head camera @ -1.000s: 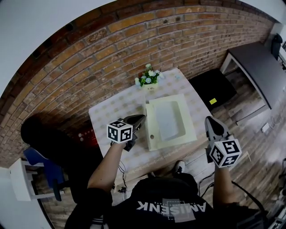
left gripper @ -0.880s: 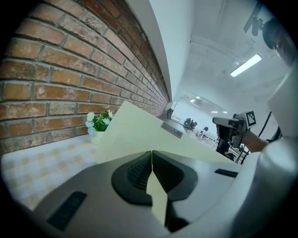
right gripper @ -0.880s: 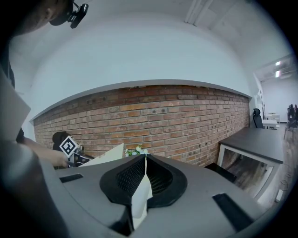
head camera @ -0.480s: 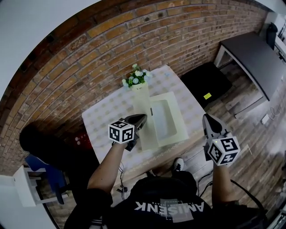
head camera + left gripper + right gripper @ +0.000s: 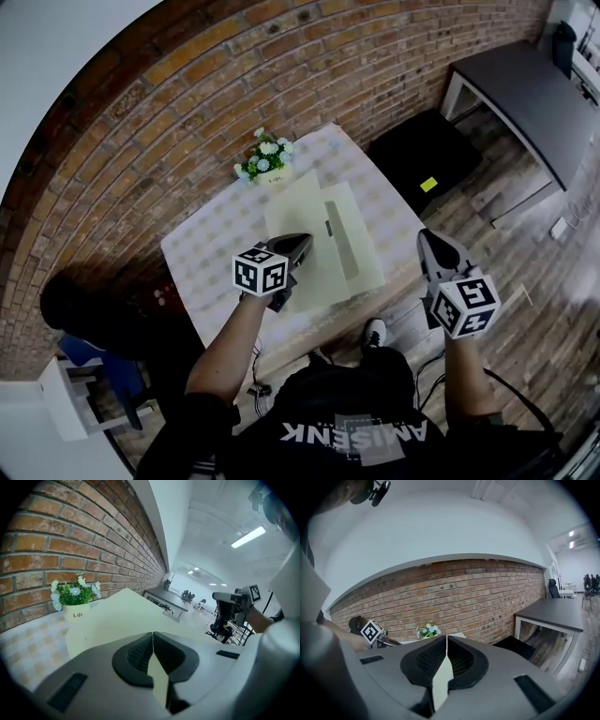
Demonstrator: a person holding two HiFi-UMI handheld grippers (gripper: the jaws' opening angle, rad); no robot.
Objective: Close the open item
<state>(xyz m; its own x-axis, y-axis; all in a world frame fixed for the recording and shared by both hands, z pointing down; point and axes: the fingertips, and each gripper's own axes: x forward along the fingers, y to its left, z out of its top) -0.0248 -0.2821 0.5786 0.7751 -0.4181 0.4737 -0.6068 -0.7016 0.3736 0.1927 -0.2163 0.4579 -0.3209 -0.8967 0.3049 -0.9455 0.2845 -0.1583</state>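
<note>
A pale yellow-green box (image 5: 364,246) sits on the small checked table (image 5: 206,248). Its lid (image 5: 295,223) stands part-raised along the box's left side and leans over it. My left gripper (image 5: 302,242) is shut with nothing between its jaws, its tip at the lid's lower left part; I cannot tell whether it touches. In the left gripper view the lid (image 5: 124,616) slopes up just beyond the closed tips (image 5: 153,633). My right gripper (image 5: 424,236) hangs shut and empty off the table's right edge, apart from the box.
A white pot of flowers (image 5: 262,159) stands at the table's far edge by the brick wall. A black table (image 5: 525,89) and a black case (image 5: 420,155) on the floor lie to the right. A dark chair (image 5: 89,300) is at the left.
The lid has swung up from the box's left edge and now leans further over the box. Both grippers have held their places while the head view shifted.
</note>
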